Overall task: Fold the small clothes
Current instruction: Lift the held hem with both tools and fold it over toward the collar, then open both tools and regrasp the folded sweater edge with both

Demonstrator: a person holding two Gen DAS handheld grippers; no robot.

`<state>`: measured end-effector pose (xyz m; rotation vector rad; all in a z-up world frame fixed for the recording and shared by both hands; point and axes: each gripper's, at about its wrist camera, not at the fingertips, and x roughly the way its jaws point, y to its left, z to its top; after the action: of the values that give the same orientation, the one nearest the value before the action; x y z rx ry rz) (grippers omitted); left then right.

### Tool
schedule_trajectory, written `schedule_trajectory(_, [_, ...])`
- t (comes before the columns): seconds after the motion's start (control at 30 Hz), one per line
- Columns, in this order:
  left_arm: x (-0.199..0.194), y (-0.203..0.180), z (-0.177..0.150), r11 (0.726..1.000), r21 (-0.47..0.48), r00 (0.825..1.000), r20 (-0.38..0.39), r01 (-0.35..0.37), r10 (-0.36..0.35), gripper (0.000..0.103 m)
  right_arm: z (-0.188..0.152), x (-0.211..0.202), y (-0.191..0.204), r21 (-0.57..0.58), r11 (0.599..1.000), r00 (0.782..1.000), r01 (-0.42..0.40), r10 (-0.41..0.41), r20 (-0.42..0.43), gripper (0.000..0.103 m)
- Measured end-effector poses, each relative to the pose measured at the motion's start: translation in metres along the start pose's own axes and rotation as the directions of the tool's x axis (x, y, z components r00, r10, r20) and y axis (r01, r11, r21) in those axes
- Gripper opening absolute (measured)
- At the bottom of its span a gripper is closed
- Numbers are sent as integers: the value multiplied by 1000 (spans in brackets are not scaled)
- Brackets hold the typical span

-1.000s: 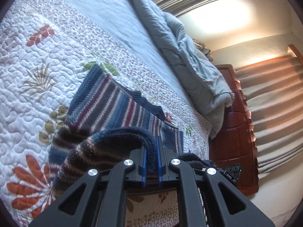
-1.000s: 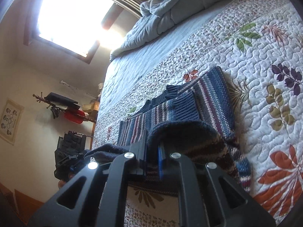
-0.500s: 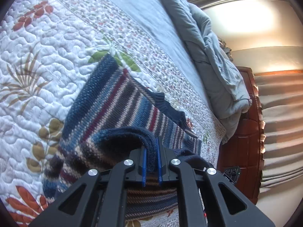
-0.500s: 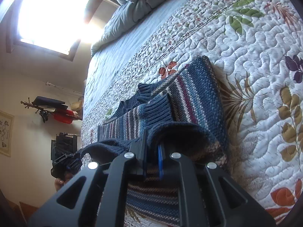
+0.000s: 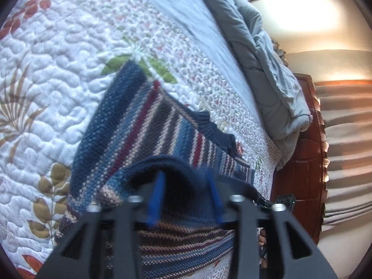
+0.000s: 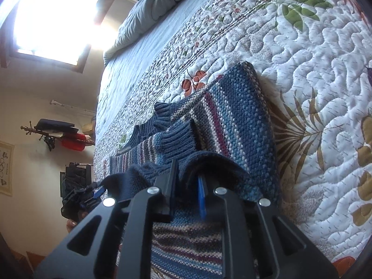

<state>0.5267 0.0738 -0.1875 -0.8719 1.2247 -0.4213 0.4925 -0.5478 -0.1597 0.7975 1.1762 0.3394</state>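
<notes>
A striped knit sweater (image 5: 139, 125) in blue, maroon and cream lies on the floral quilt (image 5: 46, 58), its lower part doubled over its upper part. In the left wrist view my left gripper (image 5: 184, 176) is low over the dark blue hem. Its jaws are opening and stand well apart, with the hem loose between the blue pads (image 5: 154, 195). In the right wrist view the sweater (image 6: 232, 116) shows a ribbed cuff and collar. My right gripper (image 6: 187, 174) is at the same folded hem, its jaws opening by a narrow gap around the cloth.
A rumpled grey duvet (image 5: 267, 58) lies at the far side of the bed, beside a dark wooden bed end (image 5: 300, 139). The quilt (image 6: 325, 69) spreads wide to the right. A bright window (image 6: 53, 16) and a wall shelf (image 6: 55, 127) are at the left.
Both grippers came down and forward, laying the hem over the sweater's upper part. Both pairs of jaws, clamped on the hem before, have parted, the left far more.
</notes>
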Motion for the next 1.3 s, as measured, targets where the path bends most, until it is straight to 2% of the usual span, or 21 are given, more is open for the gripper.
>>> schedule_trajectory(0.1, [-10, -8, 3, 999, 40, 1000, 22, 10, -11, 43, 1, -5, 11, -60, 998, 1000, 17, -18, -11, 18])
schedule_trajectory(0.17, [-17, -17, 6, 994, 103, 999, 40, -26, 22, 46, 3, -11, 23, -128, 991, 999, 34, -37, -22, 19])
schedule_trajectory(0.23, [-19, -29, 10, 976, 200, 996, 42, -79, 73, 54, 4, -17, 37, -234, 971, 997, 54, -66, -46, 23])
schedule_trajectory(0.27, [-19, -35, 11, 957, 264, 993, 46, -119, 110, 60, 5, -20, 42, -271, 960, 995, 66, -83, -52, 32])
schedule_trajectory(0.3, [-19, -37, 14, 944, 297, 990, 49, -142, 133, 67, 6, -22, 45, -297, 951, 994, 82, -101, -49, 52])
schedule_trajectory(0.33, [-15, -41, 16, 918, 350, 982, 54, -189, 182, 69, 8, -25, 46, -316, 943, 992, 103, -121, -39, 61])
schedule_trajectory(0.37, [-13, -43, 17, 903, 374, 977, 55, -213, 207, 70, 10, -28, 46, -323, 940, 991, 114, -130, -28, 64])
schedule_trajectory(0.47, [3, -40, 23, 870, 422, 963, 26, -254, 269, 70, 20, -33, 39, -322, 940, 991, 112, -128, -27, 63])
schedule_trajectory(0.53, [11, -36, 26, 865, 429, 959, 8, -261, 285, 70, 25, -30, 32, -325, 938, 990, 120, -138, -35, 58])
schedule_trajectory(0.6, [19, -33, 29, 860, 440, 956, -12, -259, 294, 70, 29, -24, 25, -322, 940, 989, 110, -137, -61, 44])
schedule_trajectory(0.67, [25, -32, 32, 860, 452, 959, -34, -236, 281, 70, 29, -16, 22, -325, 940, 988, 105, -135, -73, 41])
schedule_trajectory(0.73, [31, -32, 34, 854, 462, 956, -42, -238, 289, 70, 30, -6, 18, -328, 939, 987, 101, -137, -88, 41])
schedule_trajectory(0.87, [44, -28, 36, 827, 487, 936, -49, -281, 348, 70, 33, 10, 8, -330, 935, 979, 128, -173, -112, 41])
schedule_trajectory(0.97, [51, -24, 35, 828, 490, 934, -74, -271, 349, 69, 33, 15, 5, -326, 937, 978, 122, -170, -121, 43])
schedule_trajectory(1.03, [54, -25, 32, 824, 505, 935, -86, -258, 345, 67, 33, 15, 5, -328, 938, 977, 115, -166, -132, 43])
schedule_trajectory(1.07, [56, -26, 30, 823, 514, 936, -99, -242, 337, 59, 32, 15, 6, -331, 937, 976, 110, -165, -143, 43])
schedule_trajectory(1.1, [58, -27, 28, 824, 518, 936, -114, -229, 332, 46, 31, 15, 8, -334, 937, 975, 102, -160, -152, 43])
schedule_trajectory(1.23, [61, -32, 23, 811, 547, 935, -134, -208, 329, 41, 27, 13, 18, -360, 931, 972, 61, -138, -191, 43])
schedule_trajectory(1.3, [61, -31, 25, 821, 530, 939, -124, -210, 320, 41, 28, 12, 19, -359, 932, 973, 60, -135, -187, 42])
